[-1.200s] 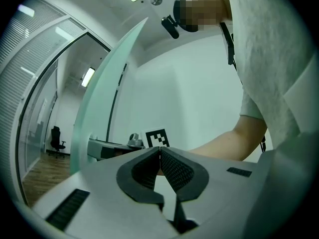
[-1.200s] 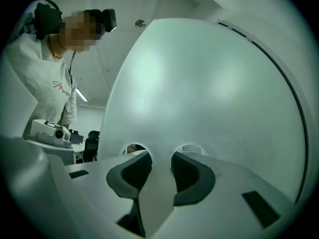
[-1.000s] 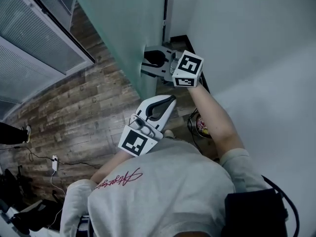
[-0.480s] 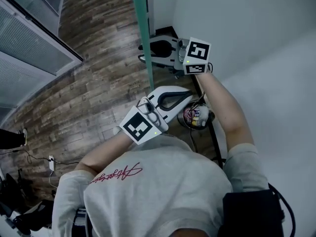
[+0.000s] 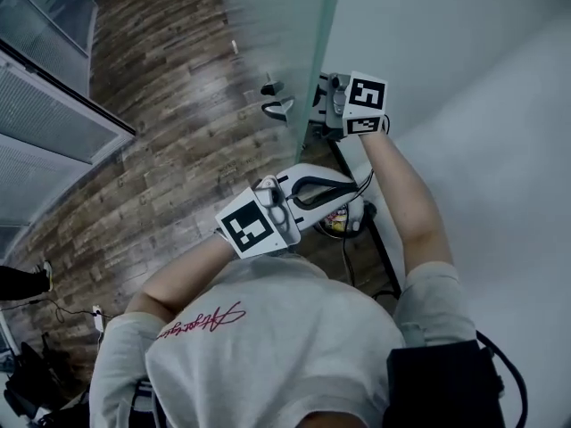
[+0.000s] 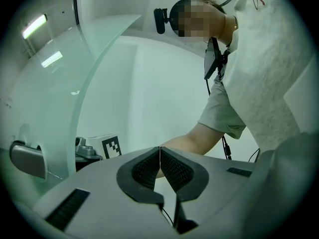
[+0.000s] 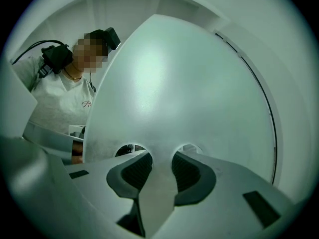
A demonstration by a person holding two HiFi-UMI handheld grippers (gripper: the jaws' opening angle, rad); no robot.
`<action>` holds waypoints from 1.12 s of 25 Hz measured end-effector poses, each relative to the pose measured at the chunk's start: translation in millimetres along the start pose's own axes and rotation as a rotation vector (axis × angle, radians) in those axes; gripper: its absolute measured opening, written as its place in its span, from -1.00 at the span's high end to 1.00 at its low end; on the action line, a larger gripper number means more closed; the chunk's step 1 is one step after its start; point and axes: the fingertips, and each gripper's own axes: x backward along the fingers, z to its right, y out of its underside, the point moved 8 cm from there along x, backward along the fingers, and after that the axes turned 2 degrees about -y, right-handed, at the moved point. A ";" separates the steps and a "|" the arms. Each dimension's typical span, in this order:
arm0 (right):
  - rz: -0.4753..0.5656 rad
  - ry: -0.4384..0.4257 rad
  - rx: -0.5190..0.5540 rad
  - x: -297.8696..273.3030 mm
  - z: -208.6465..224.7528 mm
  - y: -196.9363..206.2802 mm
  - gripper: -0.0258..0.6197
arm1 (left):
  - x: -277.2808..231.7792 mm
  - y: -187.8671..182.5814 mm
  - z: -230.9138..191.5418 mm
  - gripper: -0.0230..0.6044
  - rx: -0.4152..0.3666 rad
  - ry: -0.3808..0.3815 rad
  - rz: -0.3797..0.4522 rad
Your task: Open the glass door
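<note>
Now the glass door (image 5: 268,25) stands wider, right fingers (image 7: 133,172) gripping it, left fingers (image 6: 174,169) closed.

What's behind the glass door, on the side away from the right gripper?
Through the glass door, the head view shows a hazy far-side door handle and wooden floor. The frosted pane hides anything else there.

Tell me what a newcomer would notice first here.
The tall frosted glass door fills the top middle of the head view, above the wood floor. The right claw is clamped on its handle near the door's edge, while the left claw hangs shut and empty before the person's chest.
</note>
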 end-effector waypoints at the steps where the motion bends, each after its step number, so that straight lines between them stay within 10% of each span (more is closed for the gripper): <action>1: 0.009 0.007 -0.004 6.8 1.6 0.7 0.53 | -4.7 2.2 -1.8 0.87 0.016 0.004 0.002; 28: -0.039 0.010 -0.038 119.9 23.0 -22.3 0.53 | -69.0 -11.1 -28.6 0.87 0.036 0.069 0.012</action>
